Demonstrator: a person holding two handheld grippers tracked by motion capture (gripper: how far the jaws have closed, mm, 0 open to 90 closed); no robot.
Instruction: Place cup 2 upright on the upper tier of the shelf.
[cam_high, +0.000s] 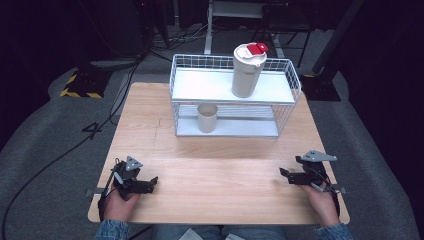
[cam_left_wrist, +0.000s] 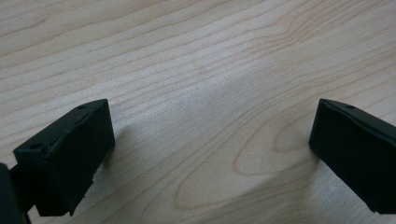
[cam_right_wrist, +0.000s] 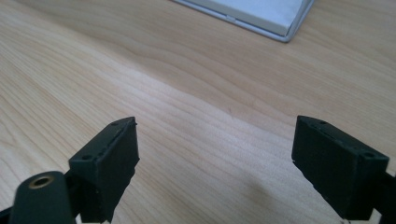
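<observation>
Tabletop (cam_high: 220, 165) brightly lit from overhead, surroundings dark and murky. High view soft and low-res. Both gripper views sharp on the wood grain, with a pale sheen patch; soft shadows beside the black jaws, near edges slightly blurred.

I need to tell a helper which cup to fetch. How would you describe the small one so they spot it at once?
Find the white wire rack at the far side of the wooden table. On its lower shelf, left of middle, stands the small cup. Unlike the tall tumbler on the upper shelf, it is short, open-topped and has no red lid.
</observation>
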